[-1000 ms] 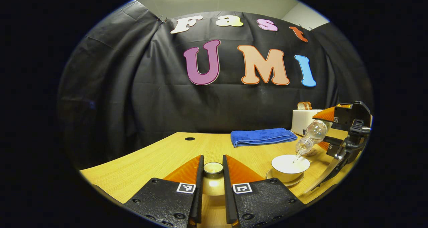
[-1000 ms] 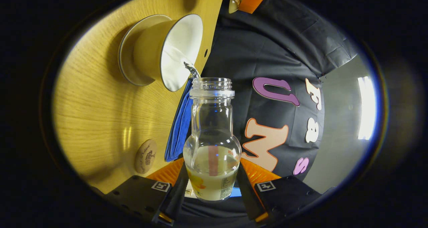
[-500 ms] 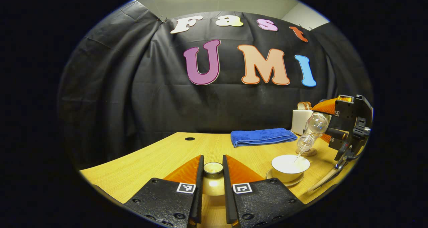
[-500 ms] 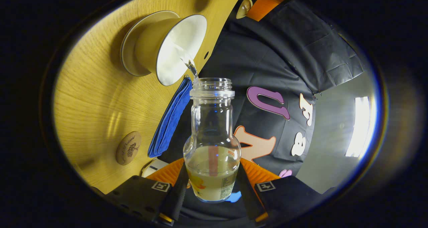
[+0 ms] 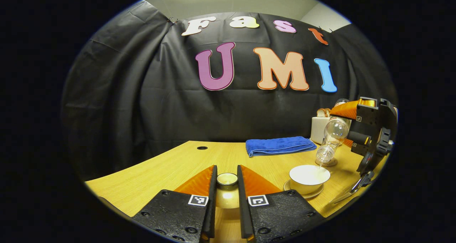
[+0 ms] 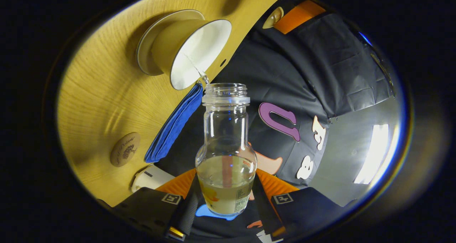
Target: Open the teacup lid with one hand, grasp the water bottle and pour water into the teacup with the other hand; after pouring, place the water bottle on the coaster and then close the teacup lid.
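Water bottle point(image 6: 226, 154) is clamped in the right claw point(image 6: 225, 200), now tipped steeper than a second ago, a thin stream falling into the teacup point(image 5: 309, 179) just below its mouth. Lid point(image 5: 227, 179) is pinched in the left claw point(image 5: 226, 203), well aside. Pouring is judged nearly done; coaster point(image 6: 124, 149) comes next.

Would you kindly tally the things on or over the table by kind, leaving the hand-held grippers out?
Teacup: 1
Saucer: 1
Teacup lid: 1
Water bottle: 1
Coaster: 1
Blue towel: 1
Toaster: 1
Total: 7
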Motion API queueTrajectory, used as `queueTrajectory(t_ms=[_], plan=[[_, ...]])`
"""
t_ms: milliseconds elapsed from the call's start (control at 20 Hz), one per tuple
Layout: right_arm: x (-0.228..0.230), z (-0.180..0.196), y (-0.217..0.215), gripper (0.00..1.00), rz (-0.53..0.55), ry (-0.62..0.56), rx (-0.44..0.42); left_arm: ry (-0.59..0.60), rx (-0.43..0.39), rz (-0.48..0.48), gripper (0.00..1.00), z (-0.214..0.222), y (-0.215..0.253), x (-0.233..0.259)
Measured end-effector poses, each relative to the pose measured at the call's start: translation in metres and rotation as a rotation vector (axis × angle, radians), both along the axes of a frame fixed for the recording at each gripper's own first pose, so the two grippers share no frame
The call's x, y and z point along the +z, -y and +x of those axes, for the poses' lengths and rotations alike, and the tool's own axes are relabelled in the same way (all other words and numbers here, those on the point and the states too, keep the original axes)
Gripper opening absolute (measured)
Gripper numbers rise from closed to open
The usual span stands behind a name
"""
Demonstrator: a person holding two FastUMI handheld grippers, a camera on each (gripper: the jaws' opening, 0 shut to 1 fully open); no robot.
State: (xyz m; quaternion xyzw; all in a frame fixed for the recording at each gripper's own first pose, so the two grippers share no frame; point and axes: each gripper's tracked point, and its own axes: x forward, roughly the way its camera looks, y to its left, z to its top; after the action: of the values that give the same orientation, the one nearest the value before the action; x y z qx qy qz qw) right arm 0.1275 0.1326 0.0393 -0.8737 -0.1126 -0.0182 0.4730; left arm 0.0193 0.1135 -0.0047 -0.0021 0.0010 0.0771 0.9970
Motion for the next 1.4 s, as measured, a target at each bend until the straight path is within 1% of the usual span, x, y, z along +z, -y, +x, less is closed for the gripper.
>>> queueTrajectory(t_ms=[150,250,350,400,550,700,750,850,950,1100,1250,1350,1400], plan=[[-0.003,0.001,0.001,0.77,0.017,-0.013,0.002,0.0,0.0,0.0,0.25,0.0,0.0,0.0],[-0.01,0.002,0.008,0.78,0.083,-0.058,-0.026,-0.001,0.001,0.0,0.25,0.0,0.001,0.0],[-0.015,0.002,0.012,0.77,0.15,-0.084,-0.041,0.001,0.001,0.002,0.25,0.001,0.001,0.001],[-0.022,0.003,0.015,0.76,0.207,-0.11,-0.053,0.0,0.001,0.003,0.26,0.001,0.0,0.0],[-0.035,0.002,0.029,0.75,0.44,-0.184,-0.092,0.0,0.001,0.002,0.25,0.001,0.0,0.0],[-0.039,0.001,0.04,0.78,0.688,-0.248,-0.129,0.0,0.001,0.002,0.25,0.001,0.0,0.001],[-0.038,0.001,0.044,0.81,0.777,-0.267,-0.142,-0.001,0.001,0.003,0.25,0.002,0.0,0.0],[-0.033,0.003,0.055,0.81,0.958,-0.293,-0.164,-0.001,0.001,0.003,0.25,0.002,0.0,0.001],[-0.024,0.007,0.069,0.77,1.117,-0.29,-0.177,-0.001,0.002,0.003,0.25,0.002,0.0,0.001],[-0.026,0.013,0.088,0.76,1.368,-0.315,-0.199,-0.002,0.002,0.002,0.25,0.002,0.0,0.002],[-0.029,0.02,0.102,0.77,1.558,-0.332,-0.205,-0.002,0.003,0.002,0.25,0.002,0.001,0.001],[-0.03,0.024,0.111,0.79,1.684,-0.335,-0.189,-0.003,0.003,0.002,0.25,0.002,0.0,0.002],[-0.032,0.026,0.111,0.78,1.735,-0.344,-0.181,-0.003,0.003,0.002,0.25,0.002,0.001,0.002]])
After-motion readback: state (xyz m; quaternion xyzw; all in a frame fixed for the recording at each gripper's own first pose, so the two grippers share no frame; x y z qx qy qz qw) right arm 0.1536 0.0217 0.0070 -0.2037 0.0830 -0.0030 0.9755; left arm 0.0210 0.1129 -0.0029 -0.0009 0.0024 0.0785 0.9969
